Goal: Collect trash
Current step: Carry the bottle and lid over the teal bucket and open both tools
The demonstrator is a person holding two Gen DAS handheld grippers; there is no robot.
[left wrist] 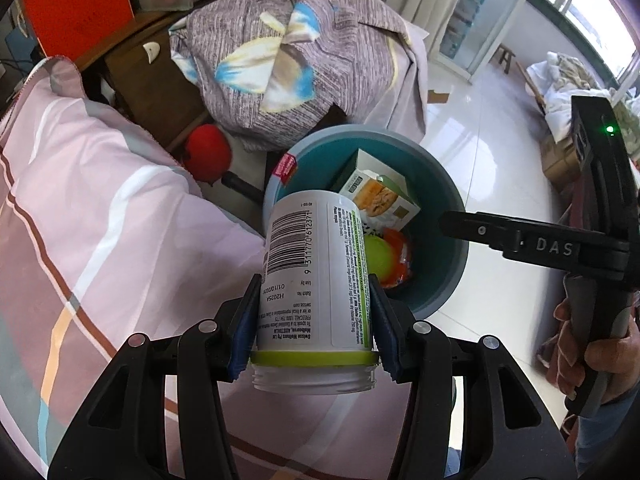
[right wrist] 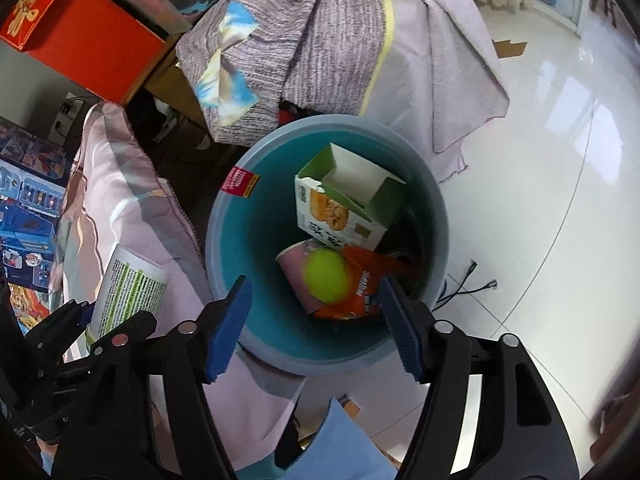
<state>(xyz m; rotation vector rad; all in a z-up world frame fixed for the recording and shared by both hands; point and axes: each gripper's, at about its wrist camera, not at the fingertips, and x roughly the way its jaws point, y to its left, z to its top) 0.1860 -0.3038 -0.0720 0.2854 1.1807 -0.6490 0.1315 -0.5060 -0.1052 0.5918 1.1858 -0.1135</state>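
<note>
My left gripper [left wrist: 314, 320] is shut on a white supplement bottle [left wrist: 316, 280] with a green band and no cap, held above the bed edge just short of the blue trash bin [left wrist: 448, 184]. The bottle also shows at the left of the right wrist view [right wrist: 128, 284]. My right gripper [right wrist: 314, 320] is open and empty, hovering over the bin [right wrist: 224, 208]. In the bin lie a biscuit box [right wrist: 340, 200], a yellow-green ball [right wrist: 326, 276], a pink cup [right wrist: 294, 264] and an orange wrapper [right wrist: 364, 284].
A pink patterned pillow [left wrist: 92, 208] lies left of the bin. A purple-grey blanket [left wrist: 304, 56] drapes a chair behind it. A red ball [left wrist: 208, 152] sits by a wooden desk. An orange box [right wrist: 92, 40] is at the back left. White tiled floor [right wrist: 540, 160] spreads right.
</note>
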